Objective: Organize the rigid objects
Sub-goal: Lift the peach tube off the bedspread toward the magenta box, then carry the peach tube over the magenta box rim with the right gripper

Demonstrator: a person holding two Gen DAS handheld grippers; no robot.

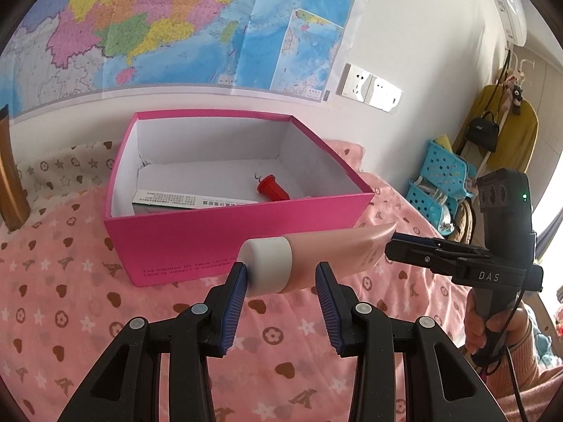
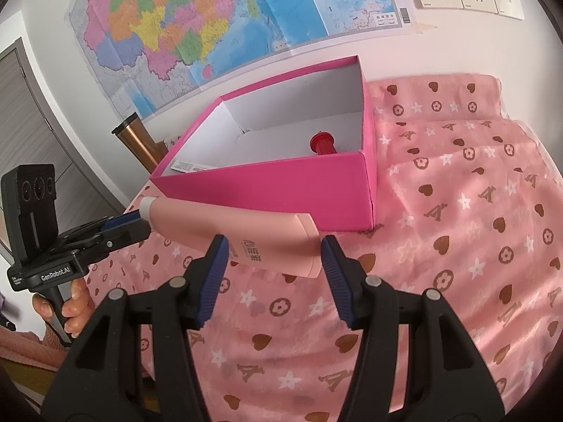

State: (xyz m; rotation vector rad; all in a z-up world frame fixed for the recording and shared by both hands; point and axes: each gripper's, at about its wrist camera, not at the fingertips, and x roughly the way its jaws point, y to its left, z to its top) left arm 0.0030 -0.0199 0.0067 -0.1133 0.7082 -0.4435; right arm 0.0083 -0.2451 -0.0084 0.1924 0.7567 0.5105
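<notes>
Left claw (image 1: 281, 277) sits part-closed about the white cap (image 1: 267, 267) of the pink tube (image 1: 334, 249). Right claw (image 2: 272, 249) brackets the tube's flat tail. Whether either set of pads actually presses, I cannot tell. The tube lies crosswise just before the pink box (image 1: 239, 218), low over the bedspread (image 1: 70, 281). To do this well, confirm a firm grip on the cap, keep the tube level, clear the near wall, and set it beside the carton (image 1: 176, 198) and red stopper (image 1: 272, 190).

A home bedroom: pink patterned bedsheet (image 2: 457, 211), wall map (image 1: 158, 24), yellow coat (image 1: 510, 130) and handbag (image 1: 482, 133) hanging by the wall.
</notes>
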